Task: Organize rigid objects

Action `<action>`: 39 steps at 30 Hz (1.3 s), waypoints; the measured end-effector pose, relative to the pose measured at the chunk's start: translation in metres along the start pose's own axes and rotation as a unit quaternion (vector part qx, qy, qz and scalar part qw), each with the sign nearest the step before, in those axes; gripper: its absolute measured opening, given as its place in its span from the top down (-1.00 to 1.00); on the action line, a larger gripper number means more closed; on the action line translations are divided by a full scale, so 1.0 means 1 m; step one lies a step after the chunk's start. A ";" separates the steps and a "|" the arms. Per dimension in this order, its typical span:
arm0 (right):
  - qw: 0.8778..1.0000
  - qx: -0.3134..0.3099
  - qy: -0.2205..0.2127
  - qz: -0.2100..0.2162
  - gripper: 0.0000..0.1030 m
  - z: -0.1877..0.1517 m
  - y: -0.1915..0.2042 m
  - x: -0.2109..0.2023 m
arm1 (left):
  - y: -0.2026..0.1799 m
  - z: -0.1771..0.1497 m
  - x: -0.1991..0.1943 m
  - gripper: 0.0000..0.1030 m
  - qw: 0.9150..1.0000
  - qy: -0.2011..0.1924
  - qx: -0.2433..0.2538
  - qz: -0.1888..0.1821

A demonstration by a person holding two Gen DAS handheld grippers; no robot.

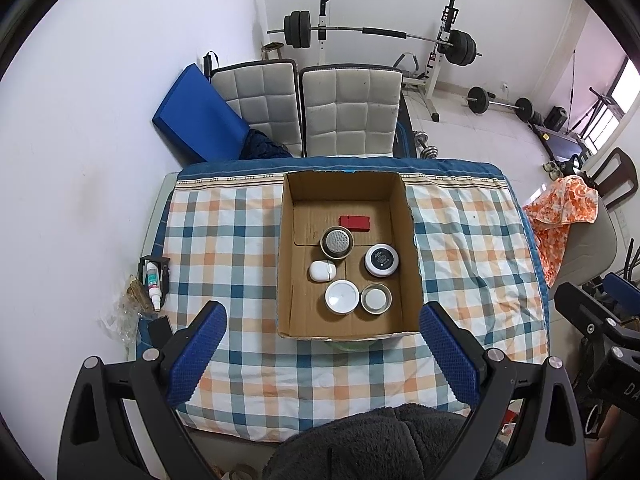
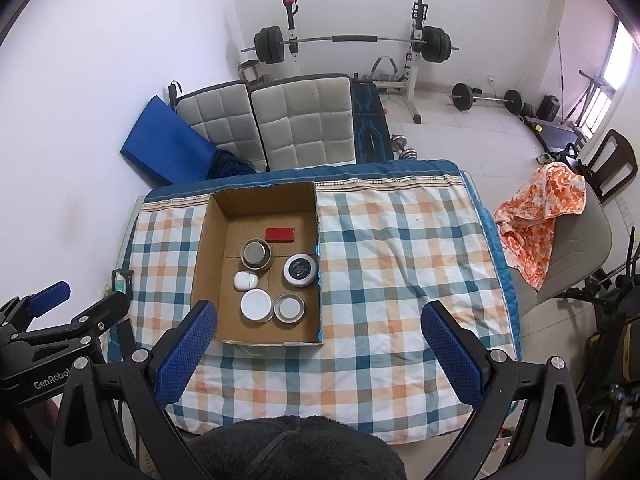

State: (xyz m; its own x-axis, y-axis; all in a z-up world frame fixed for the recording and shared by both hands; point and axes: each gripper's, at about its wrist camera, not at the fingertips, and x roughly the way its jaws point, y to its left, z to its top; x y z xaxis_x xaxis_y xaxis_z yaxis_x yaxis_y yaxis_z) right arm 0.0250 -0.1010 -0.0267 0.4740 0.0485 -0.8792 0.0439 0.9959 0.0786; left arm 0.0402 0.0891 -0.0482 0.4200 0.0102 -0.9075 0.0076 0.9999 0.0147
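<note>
An open cardboard box (image 1: pixel 412 248) (image 2: pixel 204 236) sits on the checked tablecloth. Inside lie a red flat case (image 1: pixel 355 223) (image 2: pixel 280 235), a round tin with a perforated lid (image 1: pixel 337 241) (image 2: pixel 256 254), a white earbud case (image 1: pixel 322 270) (image 2: pixel 245 280), a black-topped white jar (image 1: pixel 381 260) (image 2: pixel 301 270), a white round lid (image 1: pixel 341 297) (image 2: pixel 256 305) and a small grey-topped tin (image 1: pixel 375 298) (image 2: pixel 289 307). My left gripper (image 1: pixel 322 322) is open and empty, held above the box's near edge. My right gripper (image 2: pixel 320 322) is open and empty, right of the box.
The checked cloth (image 1: pixel 224 240) (image 2: pixel 400 248) covers the table. A small white bottle in a black holder (image 1: pixel 154 280) stands at the left edge. Two grey padded chairs (image 1: pixel 348 108), a blue mat (image 1: pixel 196 112), an orange cloth on a chair (image 2: pixel 536 212) and barbells (image 2: pixel 352 42) surround it.
</note>
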 end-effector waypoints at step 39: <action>0.999 0.018 -0.030 -0.011 -1.00 0.000 -0.006 -0.013 | 0.000 0.008 -0.011 -0.92 1.000 -0.017 0.009 0.000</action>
State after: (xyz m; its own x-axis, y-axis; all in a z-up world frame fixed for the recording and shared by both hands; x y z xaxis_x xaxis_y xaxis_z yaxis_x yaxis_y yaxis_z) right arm 0.0184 -0.1079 -0.0156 0.5242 0.0205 -0.8513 0.0862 0.9933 0.0770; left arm 0.0426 0.0890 -0.0348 0.4498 0.0094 -0.8931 0.0245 0.9994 0.0228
